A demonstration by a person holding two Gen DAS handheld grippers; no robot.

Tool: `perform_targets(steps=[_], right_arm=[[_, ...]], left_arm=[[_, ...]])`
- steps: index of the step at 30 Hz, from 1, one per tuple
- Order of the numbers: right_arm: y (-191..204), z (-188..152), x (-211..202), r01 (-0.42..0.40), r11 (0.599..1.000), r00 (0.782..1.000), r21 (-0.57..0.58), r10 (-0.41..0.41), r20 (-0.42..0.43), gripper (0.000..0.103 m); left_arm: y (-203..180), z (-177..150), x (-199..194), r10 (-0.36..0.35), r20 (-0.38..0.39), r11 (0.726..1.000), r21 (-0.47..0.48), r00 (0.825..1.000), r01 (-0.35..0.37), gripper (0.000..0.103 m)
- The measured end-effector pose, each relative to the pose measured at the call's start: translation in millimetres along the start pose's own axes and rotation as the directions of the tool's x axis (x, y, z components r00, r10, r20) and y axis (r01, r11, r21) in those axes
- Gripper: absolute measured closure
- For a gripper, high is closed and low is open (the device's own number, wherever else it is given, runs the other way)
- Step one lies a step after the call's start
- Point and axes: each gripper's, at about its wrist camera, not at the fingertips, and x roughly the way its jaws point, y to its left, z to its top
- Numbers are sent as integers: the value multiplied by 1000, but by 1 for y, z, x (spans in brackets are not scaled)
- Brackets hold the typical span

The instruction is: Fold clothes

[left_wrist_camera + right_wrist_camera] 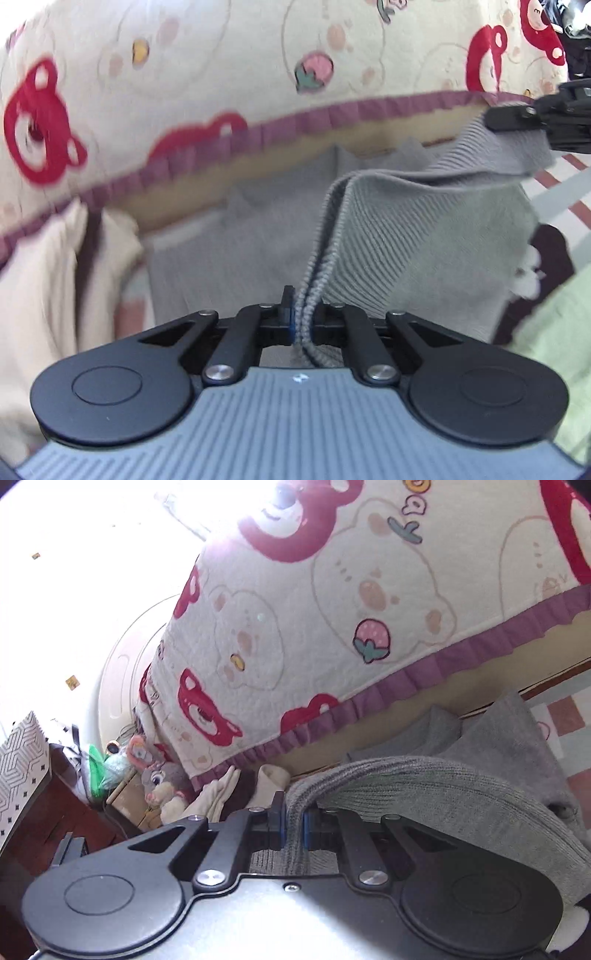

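Observation:
A grey ribbed knit garment (413, 229) hangs lifted between both grippers, its lower part lying flat on the floor below the bed. My left gripper (301, 317) is shut on a doubled ribbed edge of it. At the upper right of the left wrist view, my right gripper (517, 120) pinches another edge of the same garment. In the right wrist view, my right gripper (293, 821) is shut on a thick fold of the grey knit garment (424, 797), which drapes away to the right.
A bed with a cream quilt (332, 609) printed with red bears and edged in purple frill stands close ahead. Cream clothes (48, 266) lie at the left, a light green cloth (554, 325) at the right. Plush toys (159, 775) and a dark wooden cabinet (48, 812) are further left.

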Motion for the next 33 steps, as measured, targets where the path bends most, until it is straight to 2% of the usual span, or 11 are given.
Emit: perform_targets(steps=[1,3,5,11,16,19,21,24,26,30,33], right_arm=[[-2,5,2,37,999,999,-10,-37,19,92],[-8,10,10,170,983,985,-68,-167,45,92],[-21,10,22,266,961,964,-77,-264,35,92],[-51,3,61,433,895,897,-109,-440,-48,92],[-68,7,97,536,832,827,-143,-552,-106,92],[-56,7,101,552,824,821,-132,-564,-88,92],[-46,4,103,563,812,811,-152,-579,-88,92],[-28,3,103,543,804,810,-244,-577,-100,92],[-20,5,99,548,791,804,-274,-588,-92,92],[-17,5,89,565,786,800,-251,-597,-70,92],[-17,0,78,585,790,797,-181,-602,-48,92]], left_arm=[[1,7,7,31,32,998,45,999,-33,86],[0,17,16,130,73,978,157,989,-140,54],[4,16,18,222,106,949,206,969,-240,46],[33,-43,1,54,19,972,226,998,-57,45],[33,-88,-2,-95,-44,924,368,994,105,36],[31,-101,13,-74,-121,917,382,990,115,35],[37,-106,15,-87,-132,935,331,987,126,35],[64,-106,14,-255,-120,955,122,959,270,35],[80,-105,18,-368,-101,930,-25,924,368,35],[88,-105,29,-514,-69,849,-181,855,496,35],[86,-104,34,-520,-80,847,-180,850,501,35]])
